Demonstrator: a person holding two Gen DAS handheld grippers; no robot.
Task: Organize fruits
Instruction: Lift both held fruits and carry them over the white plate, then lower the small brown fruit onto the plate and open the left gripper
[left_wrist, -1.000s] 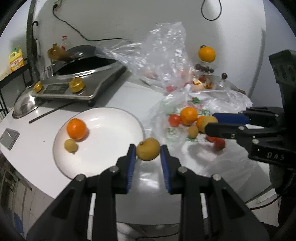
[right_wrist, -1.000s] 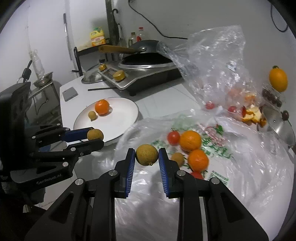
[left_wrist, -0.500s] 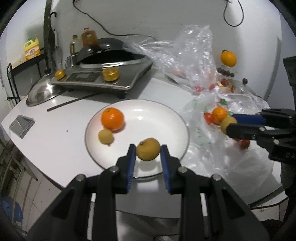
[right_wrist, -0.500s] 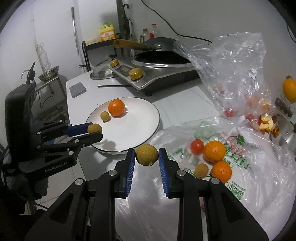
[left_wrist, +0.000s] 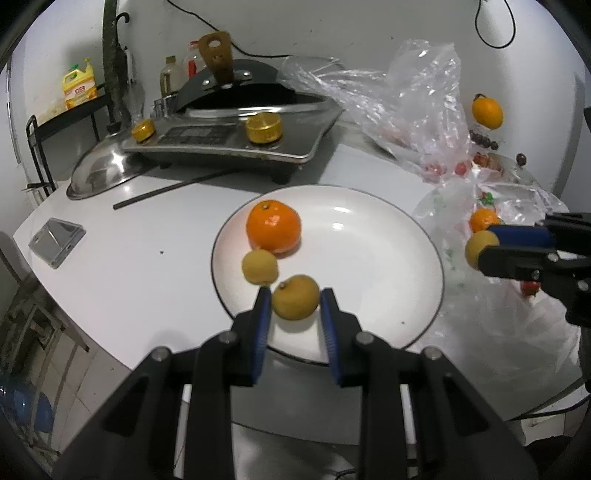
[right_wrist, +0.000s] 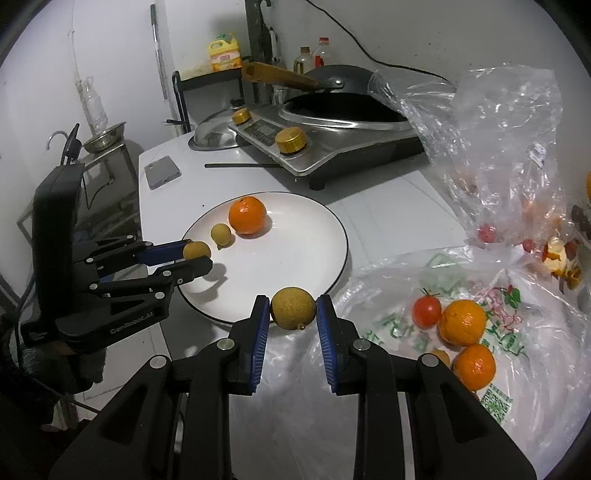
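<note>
A white plate holds an orange and a small yellow-brown fruit. My left gripper is shut on another small yellow-brown fruit, just above the plate's near rim. My right gripper is shut on a similar brownish fruit, which hangs over the plate's right edge beside the plastic bag. On the bag lie a tomato and two oranges.
An induction cooker with a black wok stands behind the plate, with a steel lid and a black rod beside it. A phone lies at the far left. Crumpled clear bags with more fruit fill the right side.
Both grippers carried their fruits left from the bag toward the plate. The left one now hangs low over the plate's near rim, the right one at the plate's edge.
</note>
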